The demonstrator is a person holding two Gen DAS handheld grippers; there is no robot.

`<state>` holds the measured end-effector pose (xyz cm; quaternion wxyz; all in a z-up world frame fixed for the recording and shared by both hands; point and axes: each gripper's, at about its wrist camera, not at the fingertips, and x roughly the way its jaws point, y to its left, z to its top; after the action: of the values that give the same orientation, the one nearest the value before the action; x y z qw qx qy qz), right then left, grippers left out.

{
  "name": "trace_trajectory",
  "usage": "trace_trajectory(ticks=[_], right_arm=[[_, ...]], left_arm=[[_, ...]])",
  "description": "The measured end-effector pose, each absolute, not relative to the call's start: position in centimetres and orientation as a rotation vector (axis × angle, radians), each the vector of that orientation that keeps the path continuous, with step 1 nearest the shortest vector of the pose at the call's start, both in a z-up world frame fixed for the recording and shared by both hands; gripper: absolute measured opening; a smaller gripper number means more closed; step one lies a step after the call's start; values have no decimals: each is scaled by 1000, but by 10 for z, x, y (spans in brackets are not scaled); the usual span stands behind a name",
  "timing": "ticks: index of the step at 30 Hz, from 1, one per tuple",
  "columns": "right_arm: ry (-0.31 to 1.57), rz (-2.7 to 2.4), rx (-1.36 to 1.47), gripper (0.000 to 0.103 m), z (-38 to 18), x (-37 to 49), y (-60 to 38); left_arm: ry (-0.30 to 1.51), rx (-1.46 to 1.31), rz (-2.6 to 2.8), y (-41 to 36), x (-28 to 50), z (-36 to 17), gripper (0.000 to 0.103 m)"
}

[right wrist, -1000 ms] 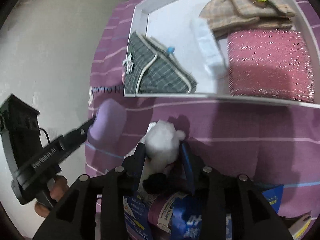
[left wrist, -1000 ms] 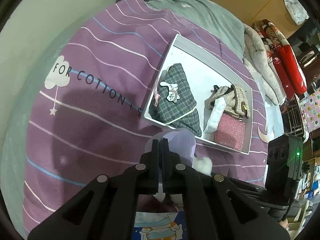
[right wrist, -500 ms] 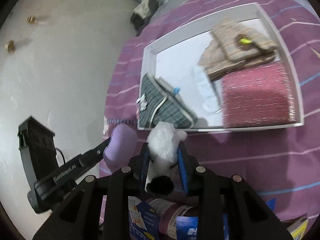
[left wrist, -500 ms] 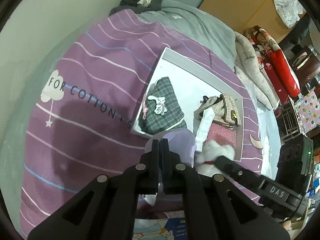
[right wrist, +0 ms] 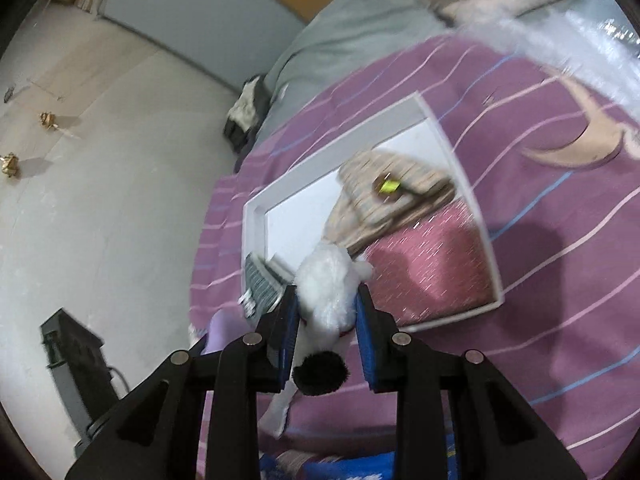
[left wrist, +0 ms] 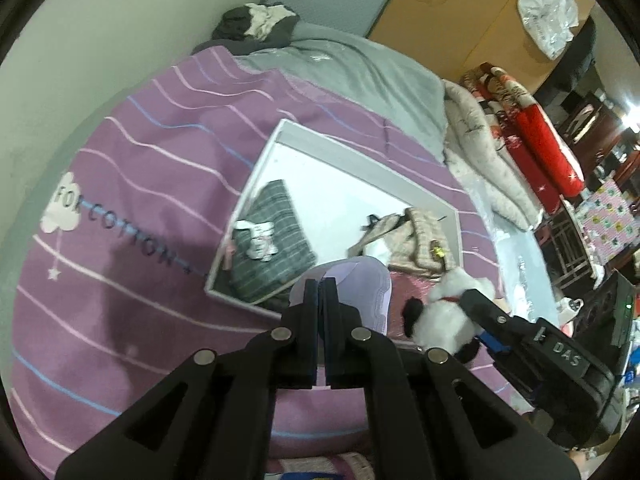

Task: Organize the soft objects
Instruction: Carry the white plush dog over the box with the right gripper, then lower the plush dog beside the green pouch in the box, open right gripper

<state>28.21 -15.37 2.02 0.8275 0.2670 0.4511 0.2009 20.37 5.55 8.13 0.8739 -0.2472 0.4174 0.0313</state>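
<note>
while both grippers hang above the near edge of the white tray [left wrist: 362, 168], each one carries a soft item. left gripper [left wrist: 321, 292] has its fingers pressed together on a thin lavender cloth piece [left wrist: 360, 280], which sticks up past the fingertips, over the tray's near rim. in the right wrist view the same lavender piece [right wrist: 224, 330] shows at the lower left, just left of the right gripper.

right gripper [right wrist: 326, 312] pinches a white plush toy [right wrist: 328, 284] between its blue pads [right wrist: 366, 320]; a black fuzzy part of the toy hangs below near the gripper body. in the left wrist view the plush toy [left wrist: 448, 312] sits right of the lavender piece, over the tray's near right corner, with the right gripper [left wrist: 472, 300] clamped on it from the right.

tray lies on a purple striped bedspread [left wrist: 120, 200] printed with "for cotton". inside it: grey plaid folded cloth [left wrist: 276, 232] with a white cartoon patch at the left end, beige checked cloth [left wrist: 416, 240] at the far right, pink sparkly cloth [right wrist: 432, 268] at the near right, partly under the beige one. middle of tray floor is bare white.

beyond the bedspread a grey blanket [left wrist: 360, 68] and a dark clothing heap [left wrist: 256, 24] at the far end; red and cream folded quilts [left wrist: 520, 128] to the right. right wrist view is motion-blurred.
</note>
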Motion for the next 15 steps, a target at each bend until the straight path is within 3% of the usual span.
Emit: trace_trajectory(ticks=[15], right_arm=[[934, 422, 392, 26, 12, 296, -115]], left_arm=[[821, -531, 119, 54, 210, 72, 3]])
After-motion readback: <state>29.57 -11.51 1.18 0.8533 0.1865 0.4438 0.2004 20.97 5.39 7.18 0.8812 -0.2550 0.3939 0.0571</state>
